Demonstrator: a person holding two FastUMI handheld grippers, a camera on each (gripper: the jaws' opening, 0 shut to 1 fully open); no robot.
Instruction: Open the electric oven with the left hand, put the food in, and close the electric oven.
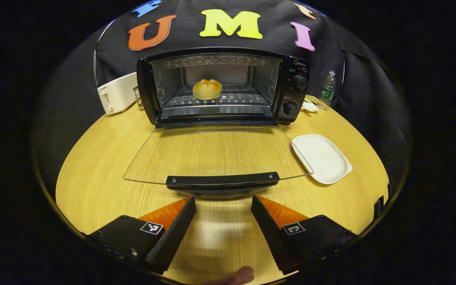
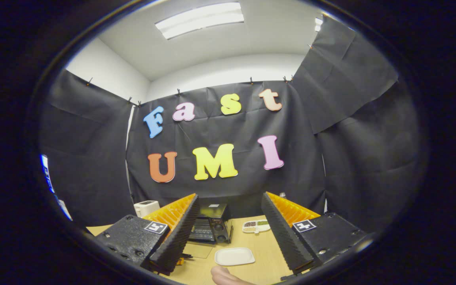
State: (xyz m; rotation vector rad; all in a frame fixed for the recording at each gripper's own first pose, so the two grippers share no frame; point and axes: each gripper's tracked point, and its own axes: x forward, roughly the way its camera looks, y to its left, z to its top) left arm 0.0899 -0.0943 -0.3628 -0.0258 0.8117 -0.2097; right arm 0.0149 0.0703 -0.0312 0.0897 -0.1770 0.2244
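Left gripper view: oven open, bun on the rack

Left gripper view has the electric oven (image 1: 222, 89) standing at the back of the wooden table (image 1: 93, 174), its glass door (image 1: 216, 154) folded flat toward the camera with the dark handle (image 1: 222, 183) at the near edge. A round bun (image 1: 207, 89) sits on the wire rack inside. The left tongs (image 1: 223, 221) hang just short of the handle, fingers apart and holding nothing. A white plate (image 1: 323, 158) lies bare beside the door's right corner; a white toaster (image 1: 117, 94) stands left of the oven and a water bottle (image 1: 327, 90) to its right.

Right gripper view looks from higher and farther back. The right tongs (image 2: 230, 233) are spread apart and empty, well above the table (image 2: 259, 269). Between the fingers, far off, show the oven (image 2: 212, 227), the plate (image 2: 234, 256) and a small sectioned dish (image 2: 256, 225).
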